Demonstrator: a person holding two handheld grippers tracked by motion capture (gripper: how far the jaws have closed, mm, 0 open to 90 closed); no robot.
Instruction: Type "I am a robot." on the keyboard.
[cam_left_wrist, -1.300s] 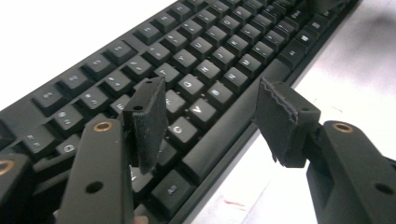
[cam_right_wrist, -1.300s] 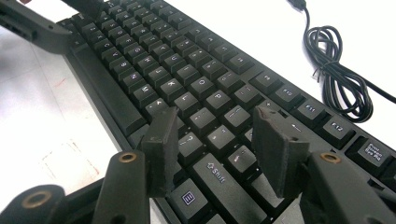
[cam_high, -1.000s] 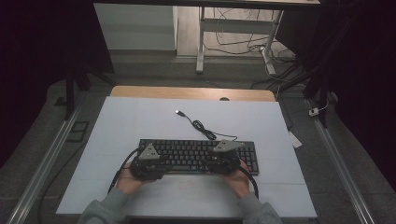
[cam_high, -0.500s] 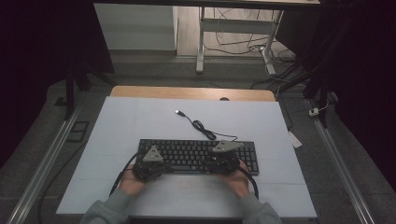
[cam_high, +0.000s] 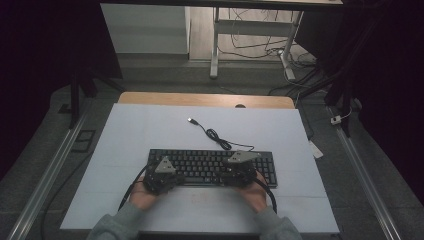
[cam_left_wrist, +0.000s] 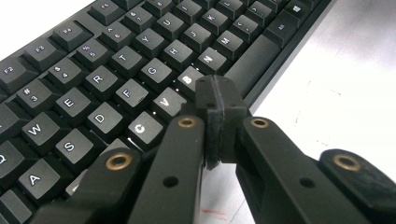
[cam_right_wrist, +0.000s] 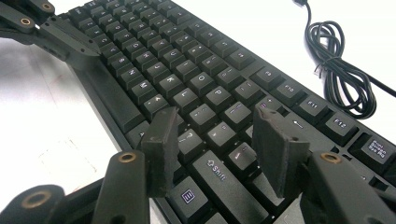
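Note:
A black keyboard (cam_high: 210, 162) lies across the white table top, and its coiled cable (cam_high: 216, 136) runs back to a USB plug (cam_high: 191, 120). My left gripper (cam_high: 165, 175) hovers over the keyboard's front left. In the left gripper view its jaws (cam_left_wrist: 218, 100) are shut with nothing between them, tips just above the B and V keys (cam_left_wrist: 187, 79) by the space bar. My right gripper (cam_high: 239, 170) is over the right half. Its fingers (cam_right_wrist: 212, 126) stand open above the keys near Shift (cam_right_wrist: 217, 170), holding nothing. The left gripper (cam_right_wrist: 70, 39) also shows far off there.
The white mat (cam_high: 150, 130) covers a wooden table whose far edge (cam_high: 200, 98) shows. A small white object (cam_high: 316, 149) lies off the right edge. Metal rails run along both sides, and desk legs and floor cables (cam_high: 260, 45) are beyond.
The left gripper has edged slightly to the right along the keyboard's front. The right gripper has stayed where it was.

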